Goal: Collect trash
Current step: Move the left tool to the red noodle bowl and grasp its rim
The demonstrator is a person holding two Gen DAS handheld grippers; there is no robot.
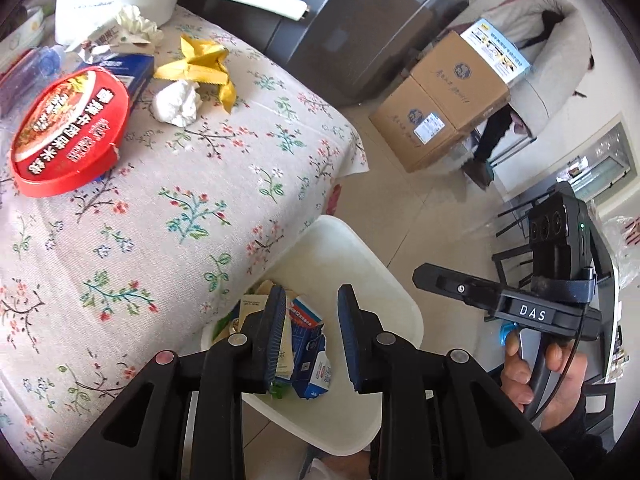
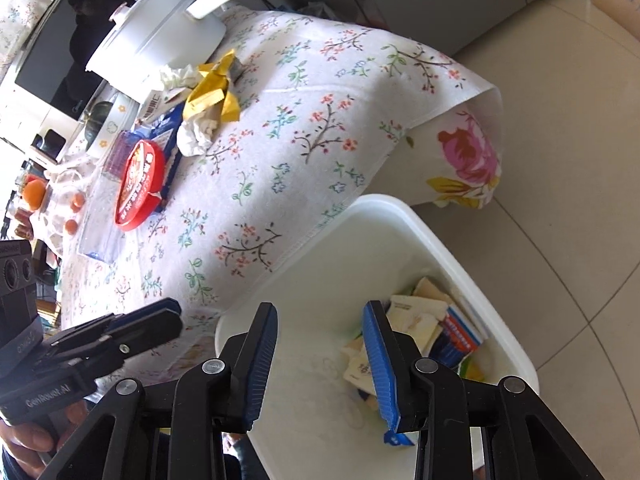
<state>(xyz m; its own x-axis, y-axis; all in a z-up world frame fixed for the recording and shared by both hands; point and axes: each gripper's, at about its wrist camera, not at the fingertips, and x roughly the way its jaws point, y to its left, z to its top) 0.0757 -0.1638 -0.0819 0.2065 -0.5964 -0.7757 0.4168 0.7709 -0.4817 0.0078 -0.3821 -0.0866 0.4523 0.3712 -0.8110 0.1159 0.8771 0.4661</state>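
1. Two jaws of the left gripper (image 1: 312,336) stand apart, empty, above the white bin (image 1: 372,280) holding cartons; more trash, the red lid (image 1: 68,128) and crumpled tissue (image 1: 178,102), lies on the table well beyond.
2. Right gripper (image 2: 320,364) hangs parted, empty, over the same bin (image 2: 400,216), cartons (image 2: 440,328) below.

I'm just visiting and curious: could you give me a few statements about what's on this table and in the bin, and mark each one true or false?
1. The white bin already holds paper scraps and cartons. True.
2. The red noodle-bowl lid lies in the bin. False: it is on the flowered tablecloth.
3. The left gripper holds a carton. False: nothing between its fingers.
4. A crumpled white tissue lies beside a yellow wrapper. True.
5. The right gripper is open. True.
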